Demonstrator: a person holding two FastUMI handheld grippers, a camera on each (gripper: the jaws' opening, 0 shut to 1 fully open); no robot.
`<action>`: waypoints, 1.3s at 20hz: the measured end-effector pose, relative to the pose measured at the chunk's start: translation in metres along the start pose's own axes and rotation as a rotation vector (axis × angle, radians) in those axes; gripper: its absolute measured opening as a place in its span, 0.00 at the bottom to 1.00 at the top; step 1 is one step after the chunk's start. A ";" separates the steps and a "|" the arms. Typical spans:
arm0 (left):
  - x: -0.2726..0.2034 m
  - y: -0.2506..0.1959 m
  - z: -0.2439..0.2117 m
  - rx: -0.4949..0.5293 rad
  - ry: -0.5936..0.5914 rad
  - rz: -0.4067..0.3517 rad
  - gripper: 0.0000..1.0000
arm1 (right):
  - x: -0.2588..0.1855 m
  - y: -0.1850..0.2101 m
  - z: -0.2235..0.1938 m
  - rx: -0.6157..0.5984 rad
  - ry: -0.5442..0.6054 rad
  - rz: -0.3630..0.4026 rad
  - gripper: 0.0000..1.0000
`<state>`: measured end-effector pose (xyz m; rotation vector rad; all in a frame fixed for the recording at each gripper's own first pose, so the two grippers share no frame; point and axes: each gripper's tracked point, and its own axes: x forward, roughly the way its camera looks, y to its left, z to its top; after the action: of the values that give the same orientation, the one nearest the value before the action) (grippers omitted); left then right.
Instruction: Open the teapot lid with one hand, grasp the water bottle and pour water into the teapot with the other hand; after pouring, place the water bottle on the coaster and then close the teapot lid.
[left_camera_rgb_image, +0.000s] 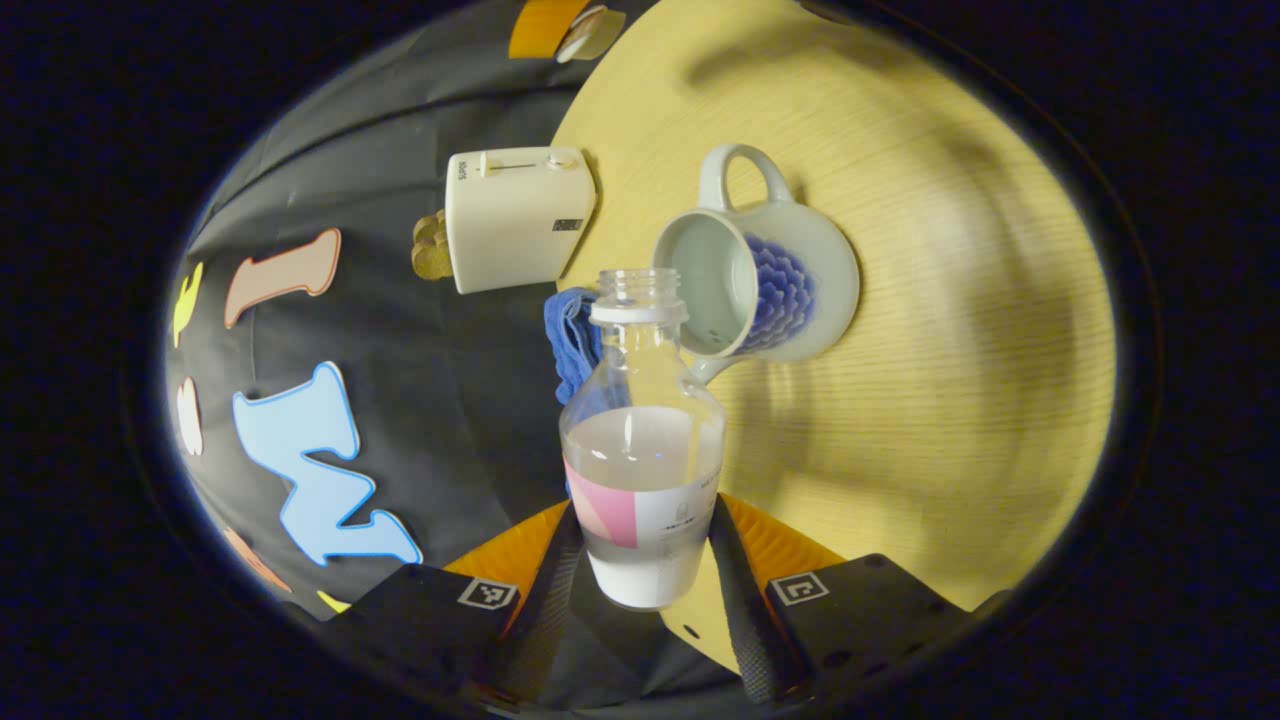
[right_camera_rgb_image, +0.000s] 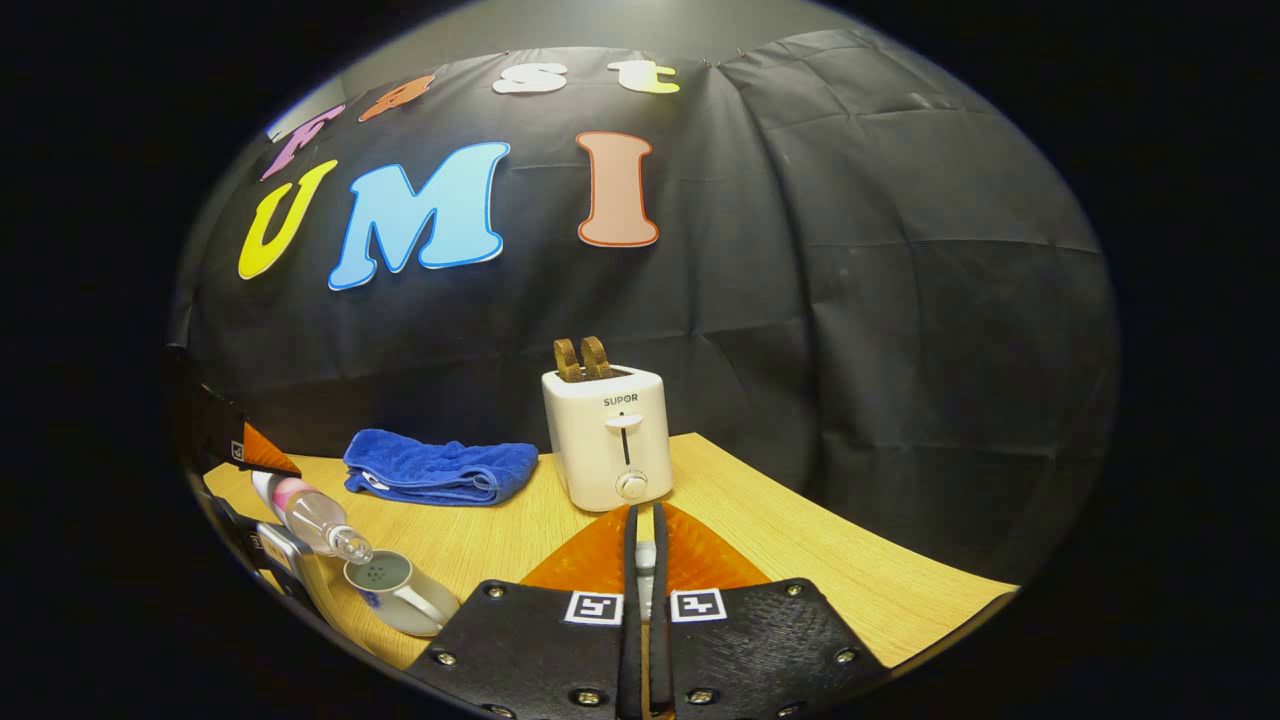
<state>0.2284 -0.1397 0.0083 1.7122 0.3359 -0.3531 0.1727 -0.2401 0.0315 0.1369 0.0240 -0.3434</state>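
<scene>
A clear water bottle (left_camera_rgb_image: 640, 450) with a pink and white label, uncapped and about half full, sits between the fingers of my left gripper (left_camera_rgb_image: 645, 505), which is shut on it. Its mouth lies at the rim of the open teapot (left_camera_rgb_image: 790, 290), a pale pot with a blue pattern on the wooden table (left_camera_rgb_image: 950, 400). In the right gripper view the bottle (right_camera_rgb_image: 305, 515) tilts mouth-down over the teapot (right_camera_rgb_image: 395, 590). My right gripper (right_camera_rgb_image: 645, 545) is held off to the side, shut on a thin pale piece, the teapot lid (right_camera_rgb_image: 646, 560).
A cream toaster (right_camera_rgb_image: 610, 440) with bread slices stands at the back of the table, with a folded blue towel (right_camera_rgb_image: 440, 470) to its left. A pale round thing (left_camera_rgb_image: 592, 32) lies near the table's edge in the left gripper view.
</scene>
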 end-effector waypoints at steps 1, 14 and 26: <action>-0.001 0.001 0.001 0.028 0.008 0.007 0.80 | 0.000 0.001 0.000 0.001 -0.001 0.005 0.03; -0.007 0.007 -0.003 0.326 0.122 0.001 0.80 | -0.003 0.007 0.004 0.001 -0.011 0.023 0.03; -0.009 0.029 -0.005 0.475 0.184 0.050 0.80 | -0.004 0.007 0.006 0.019 -0.011 0.035 0.03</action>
<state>0.2326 -0.1394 0.0391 2.2240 0.3619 -0.2500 0.1713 -0.2329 0.0387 0.1545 0.0070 -0.3092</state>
